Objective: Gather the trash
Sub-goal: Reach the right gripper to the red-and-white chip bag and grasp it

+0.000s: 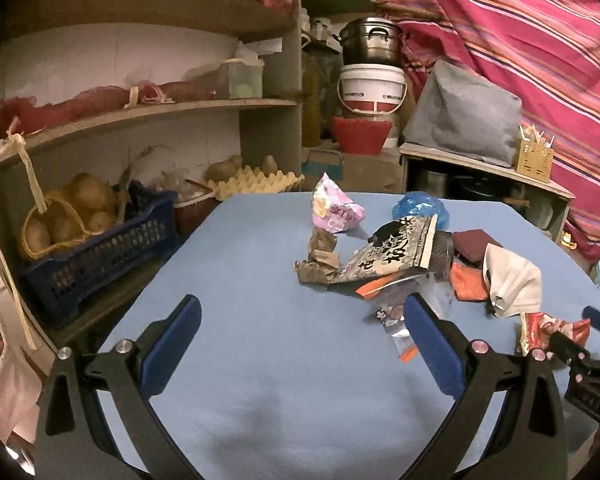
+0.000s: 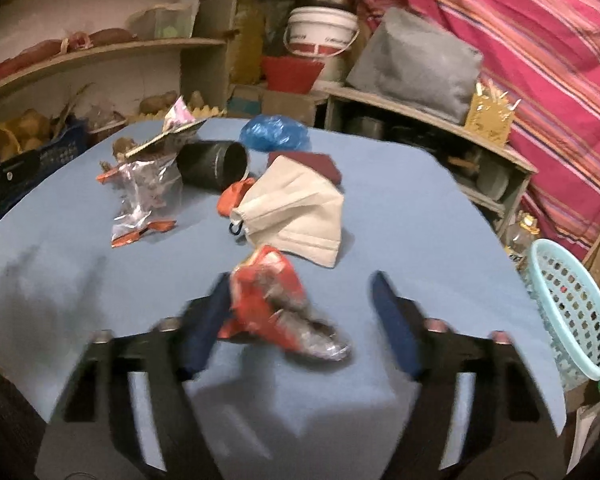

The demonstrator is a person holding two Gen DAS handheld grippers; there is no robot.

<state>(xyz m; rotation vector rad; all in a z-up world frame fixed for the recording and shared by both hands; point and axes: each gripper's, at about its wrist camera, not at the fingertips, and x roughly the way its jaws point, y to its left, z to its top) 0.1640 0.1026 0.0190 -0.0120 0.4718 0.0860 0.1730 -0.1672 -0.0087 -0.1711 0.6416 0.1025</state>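
Barely begun: my right jaws (image 2: 300, 312) straddle a red wrapper (image 2: 276, 304) at the surface's (image 2: 420, 220) six o'clock, not visibly pinching it. My left jaws (image 1: 300, 344) gape empty. Mask (image 2: 300, 216), cup (image 2: 216, 164), and bags remain toward twelve; the basket (image 2: 572, 312) waits at three.

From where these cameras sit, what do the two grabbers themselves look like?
Both look alike. The left gripper has a black plastic frame with triangular cut-outs, silver round bolts at the joints, and two flat blue fingers. The right gripper matches, though blurred. No cables, hands or sleeves show.
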